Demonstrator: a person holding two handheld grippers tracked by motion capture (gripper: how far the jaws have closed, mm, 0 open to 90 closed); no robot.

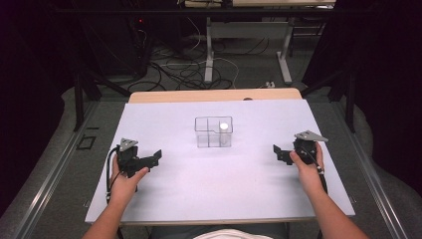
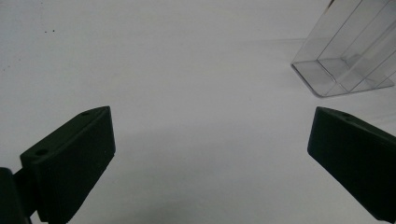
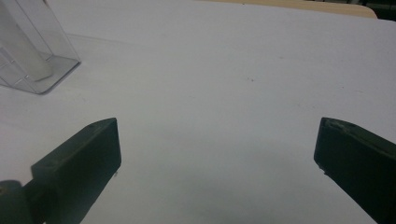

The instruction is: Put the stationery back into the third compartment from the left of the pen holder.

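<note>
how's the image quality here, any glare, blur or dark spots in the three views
High view: the white table sheet is evenly lit, the room around it falls to near black, and the clear plastic divided box reads faint. Left gripper view: the black jaws are soft and underexposed, the box sharper. Right gripper view: the jaws are blurred too, with soft shadow beneath them and a dim, greyish cast.
</note>
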